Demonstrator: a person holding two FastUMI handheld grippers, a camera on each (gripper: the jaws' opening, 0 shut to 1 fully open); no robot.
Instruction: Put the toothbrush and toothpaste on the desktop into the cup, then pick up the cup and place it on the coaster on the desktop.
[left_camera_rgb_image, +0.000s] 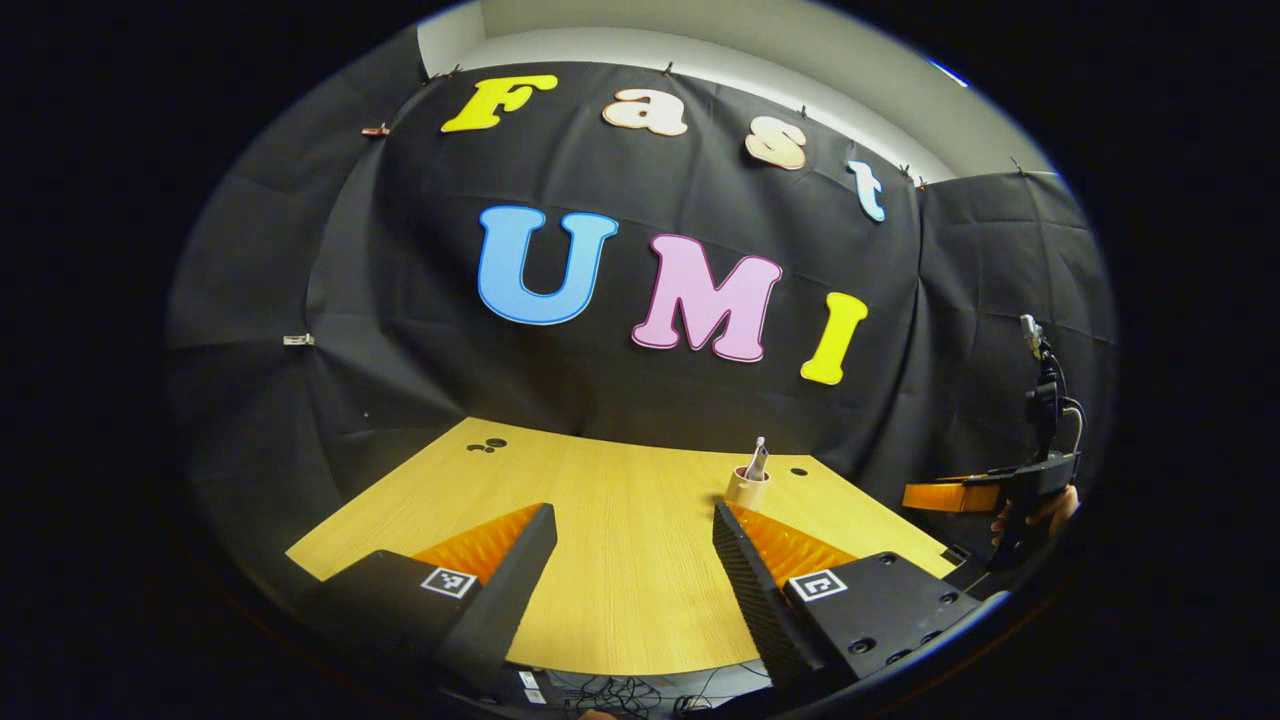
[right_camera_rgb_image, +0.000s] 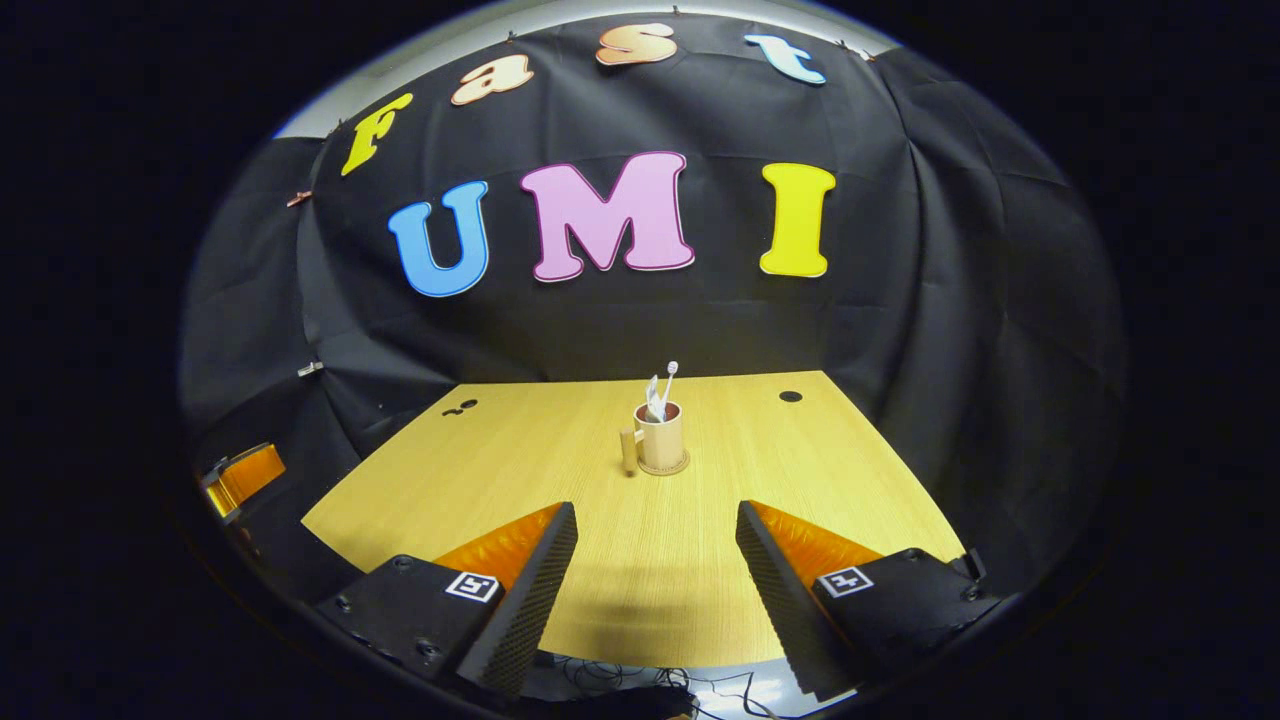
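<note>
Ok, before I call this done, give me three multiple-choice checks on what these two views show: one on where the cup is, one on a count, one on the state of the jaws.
1. Where does the cup stand?
A. on the coaster, out on the desktop
B. on its side at the desk's edge
C. held in the air between jaws

2. How many items stick up out of the cup?
A. none
B. two
C. four

3. How do the right gripper and left gripper stand?
A. both shut on the cup
B. one shut on the toothbrush
C. both open, holding nothing

Answers: 1 A, a flat disc shows under the upright cup's base. 2 B, the toothbrush and toothpaste rise above the rim. 3 C, bare desktop shows between each pair of jaws.
</note>
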